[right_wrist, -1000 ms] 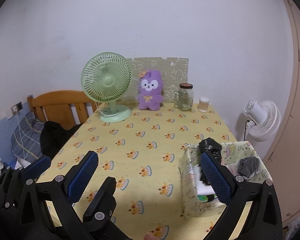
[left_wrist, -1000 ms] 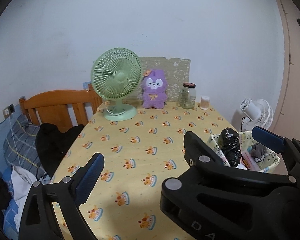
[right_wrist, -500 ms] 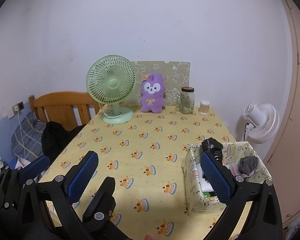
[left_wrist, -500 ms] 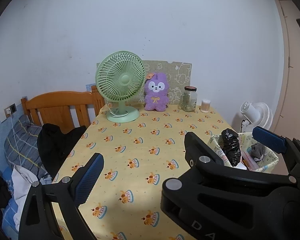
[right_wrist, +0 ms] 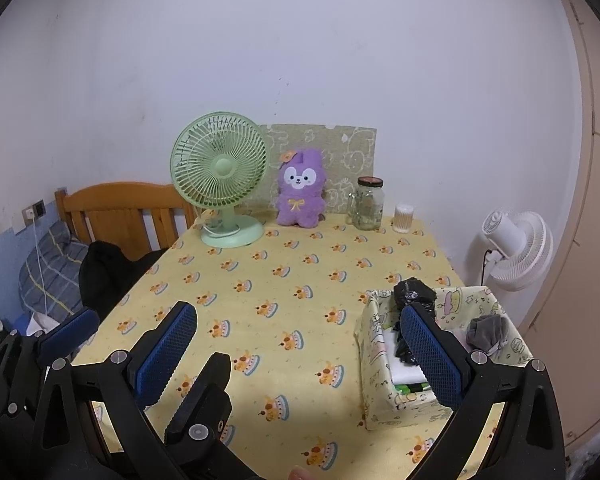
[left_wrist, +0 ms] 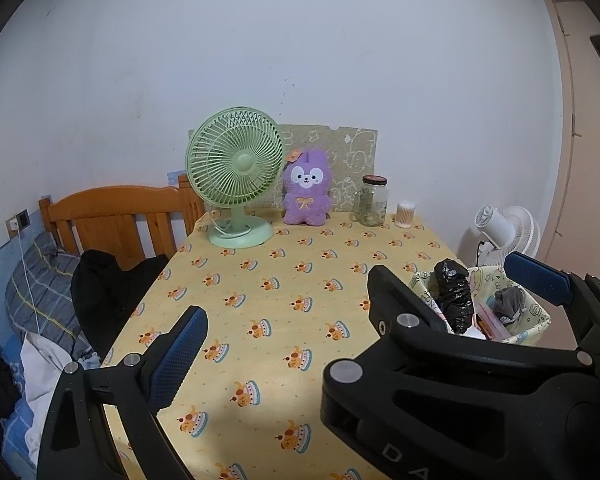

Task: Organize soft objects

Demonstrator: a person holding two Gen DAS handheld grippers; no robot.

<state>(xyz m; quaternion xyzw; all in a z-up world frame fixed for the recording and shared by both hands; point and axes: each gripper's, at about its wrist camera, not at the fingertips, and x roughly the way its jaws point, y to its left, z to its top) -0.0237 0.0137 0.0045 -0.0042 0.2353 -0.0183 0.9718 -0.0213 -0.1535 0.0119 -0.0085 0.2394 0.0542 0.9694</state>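
Note:
A purple plush rabbit (left_wrist: 306,190) (right_wrist: 300,190) sits upright at the table's far edge, against a patterned board. At the near right stands a printed fabric basket (left_wrist: 536,322) (right_wrist: 380,380). It holds a crumpled black bag (left_wrist: 454,292) (right_wrist: 414,292), a grey cloth (left_wrist: 508,300) (right_wrist: 486,330) and other items. My left gripper (left_wrist: 300,320) is open and empty over the near tablecloth, its right finger hidden behind the right gripper. My right gripper (right_wrist: 300,316) is open and empty, with its right fingertip in front of the basket. Their fingers interleave.
A green desk fan (left_wrist: 234,168) stands left of the plush. A glass jar (left_wrist: 372,200) and a cotton swab tub (left_wrist: 405,214) stand to its right. A white fan (right_wrist: 516,244) is off the table's right side. A wooden headboard (left_wrist: 116,216) and black clothing (left_wrist: 108,288) lie left.
Both views have drawn back slightly from the far end of the table. The jaws of both grippers stand as wide as before, and nothing on the table has moved.

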